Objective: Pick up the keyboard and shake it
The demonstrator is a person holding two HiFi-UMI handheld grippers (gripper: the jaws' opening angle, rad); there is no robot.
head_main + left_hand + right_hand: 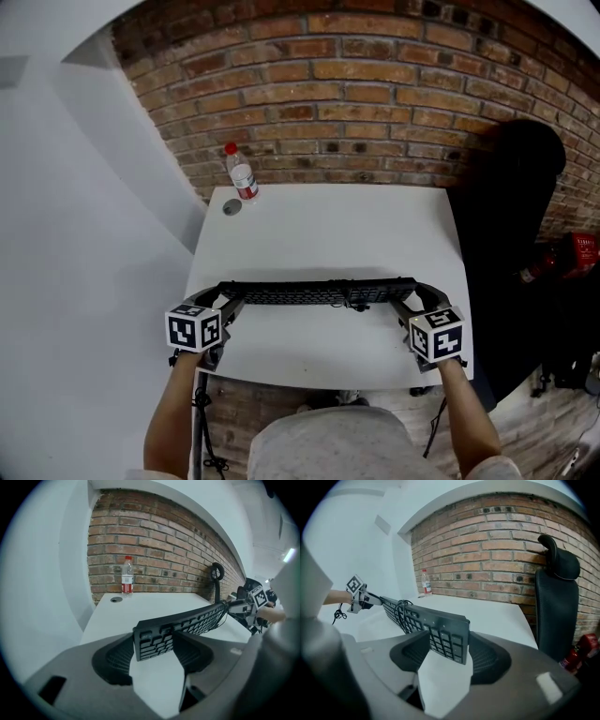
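The left gripper (229, 304) and right gripper (404, 304) each clamp one keyboard (319, 293) end; hard shaking may slip it free.

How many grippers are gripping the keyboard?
2. The left gripper is shut on the left end of the keyboard; the right gripper is shut on its right end. Each gripper view shows that end between the fingers. None hidden.

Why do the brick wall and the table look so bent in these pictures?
Wide-angle lens distortion: head view bows the red brick wall and white rectangular table; left gripper view arcs the wall too, with dark rounded corners; right gripper view stretches the black plastic keyboard.
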